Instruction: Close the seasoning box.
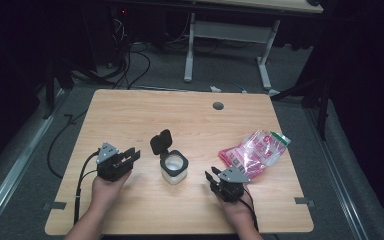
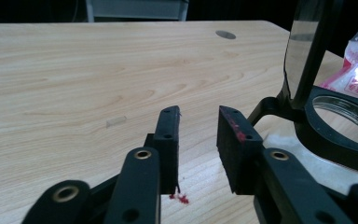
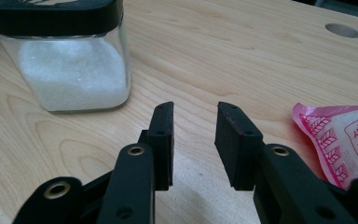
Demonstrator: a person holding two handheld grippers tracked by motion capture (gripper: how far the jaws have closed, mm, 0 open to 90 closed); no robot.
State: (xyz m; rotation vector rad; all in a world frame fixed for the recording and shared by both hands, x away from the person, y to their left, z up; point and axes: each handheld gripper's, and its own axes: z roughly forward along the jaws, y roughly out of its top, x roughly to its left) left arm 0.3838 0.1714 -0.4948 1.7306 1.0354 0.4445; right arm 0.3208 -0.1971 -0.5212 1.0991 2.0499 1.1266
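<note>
A clear square jar (image 1: 174,166) with a black rim holds white grains and stands mid-table, its black flip lid (image 1: 160,142) raised. My left gripper (image 1: 132,156) rests left of the jar, jaws apart with nothing between them. In the left gripper view the gripper (image 2: 198,126) points past the jar's rim (image 2: 345,135) and upright lid (image 2: 307,51). My right gripper (image 1: 211,178) sits right of the jar, also open and empty. In the right gripper view that gripper (image 3: 193,126) aims between the jar (image 3: 70,70) and a pink plastic bag (image 3: 345,140).
The pink and clear bag (image 1: 254,151) lies on the wooden table (image 1: 130,110) at the right, just beyond my right gripper. A round grey cable hole (image 1: 218,106) sits near the far edge. Cables and a desk frame stand on the floor behind.
</note>
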